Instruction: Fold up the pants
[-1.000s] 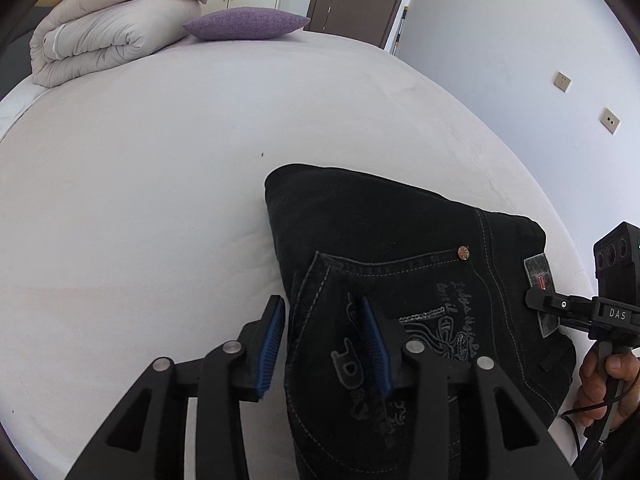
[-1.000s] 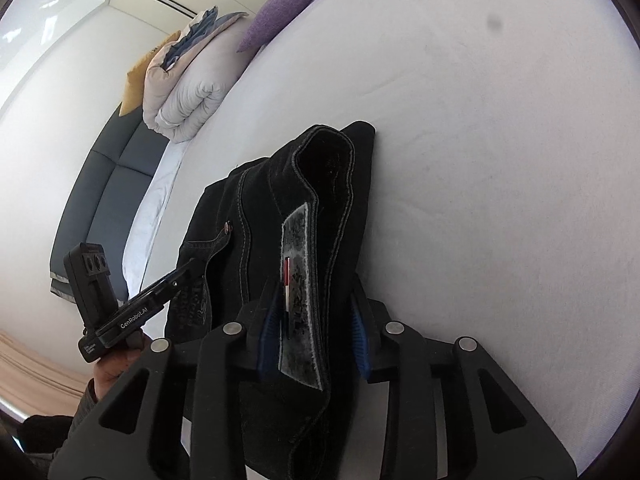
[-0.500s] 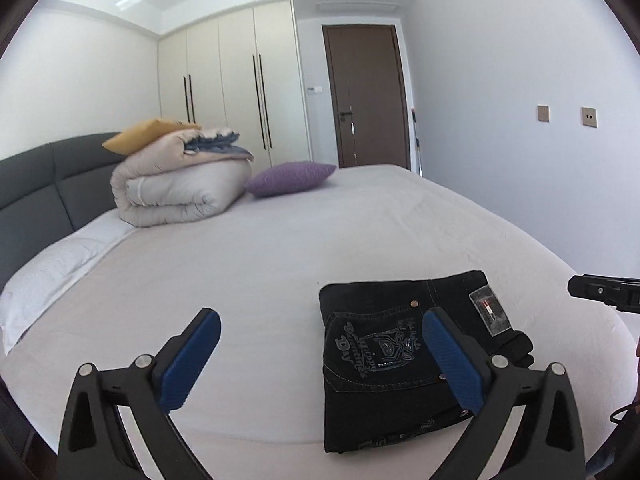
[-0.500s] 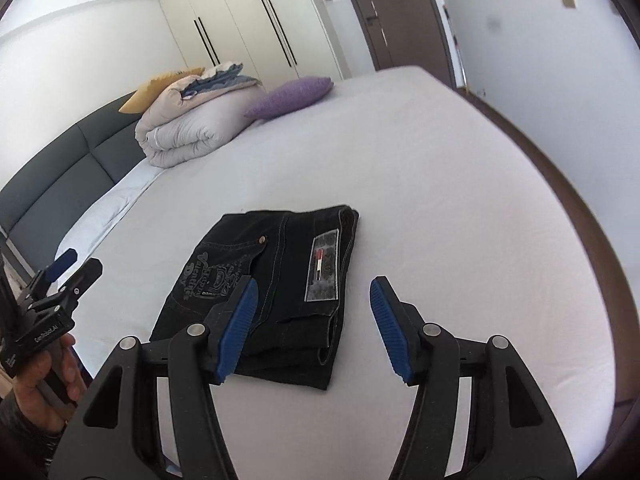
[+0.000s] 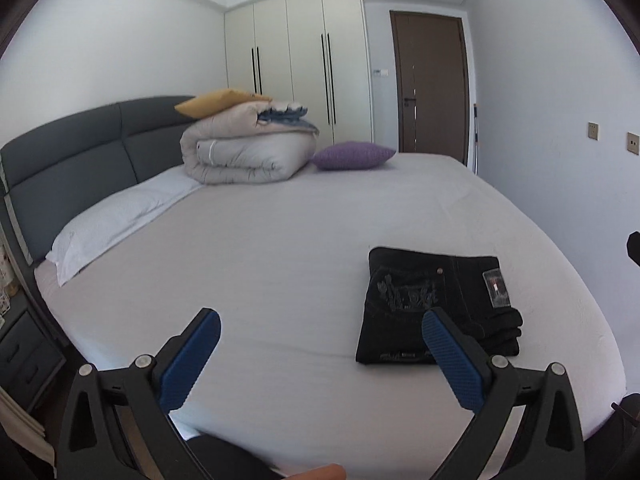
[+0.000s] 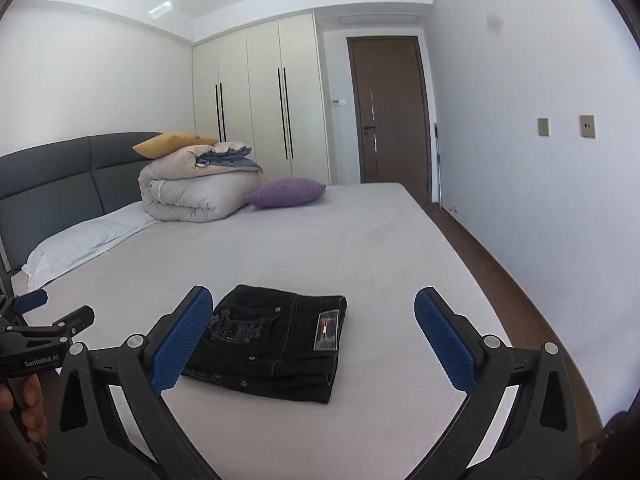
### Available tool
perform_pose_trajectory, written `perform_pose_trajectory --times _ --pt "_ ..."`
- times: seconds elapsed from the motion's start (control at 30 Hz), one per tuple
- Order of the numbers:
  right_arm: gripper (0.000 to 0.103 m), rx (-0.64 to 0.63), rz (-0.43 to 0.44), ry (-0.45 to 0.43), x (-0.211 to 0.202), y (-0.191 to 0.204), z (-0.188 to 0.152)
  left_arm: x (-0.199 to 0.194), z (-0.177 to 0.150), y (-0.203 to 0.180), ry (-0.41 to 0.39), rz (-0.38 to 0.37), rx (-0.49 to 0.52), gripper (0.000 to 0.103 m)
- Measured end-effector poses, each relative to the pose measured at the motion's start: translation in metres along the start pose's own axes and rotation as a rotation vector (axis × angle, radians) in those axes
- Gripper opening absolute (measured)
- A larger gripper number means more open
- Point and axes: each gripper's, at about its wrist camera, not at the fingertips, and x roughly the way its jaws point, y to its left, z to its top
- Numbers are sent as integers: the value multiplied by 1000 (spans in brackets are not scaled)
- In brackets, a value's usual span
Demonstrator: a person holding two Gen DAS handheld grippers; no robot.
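Note:
The black pants point(image 5: 436, 308) lie folded in a compact rectangle on the grey bed point(image 5: 280, 240), back pocket and label up. They also show in the right wrist view point(image 6: 276, 340). My left gripper point(image 5: 320, 344) is open and empty, held back from the bed's near edge, with the pants behind its right finger. My right gripper point(image 6: 312, 336) is open and empty, held above and short of the pants. The left gripper also shows at the left edge of the right wrist view point(image 6: 44, 320).
A rolled duvet point(image 5: 248, 152) with a yellow cushion on top, a purple pillow point(image 5: 354, 155) and a white pillow point(image 5: 120, 216) sit by the grey headboard. A nightstand point(image 5: 24, 356) stands left. A wall and floor strip point(image 6: 500, 248) run along the bed's right side.
Both grippers have let go of the pants, opened wide and pulled back and up from the bed. The pants stay folded on the bed.

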Motion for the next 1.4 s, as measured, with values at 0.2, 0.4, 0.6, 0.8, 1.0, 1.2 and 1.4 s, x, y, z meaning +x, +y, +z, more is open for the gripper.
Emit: perform_pose_trajectory --times 0.2,0.4,0.6,0.8,1.0,1.2,1.4 --pt "103 56 -12 176 2 2 -14 12 -20 3 82 -25 -10 103" --pt "103 64 -50 228 3 6 -24 14 -25 -1 110 -55 -1 103" --pt "103 44 -41 267 6 9 -31 15 -28 -4 124 -93 11 103" --pt "103 30 -31 299 14 7 -38 19 -30 -1 145 -92 4 103" --pt "103 26 -24 317 18 8 -41 22 -28 8 153 -80 -16 103" --pt "103 22 -5 342 25 7 -46 24 -30 10 160 -76 -21 103" --pt "103 34 6 364 31 4 -49 26 -32 10 164 -83 -19 103"
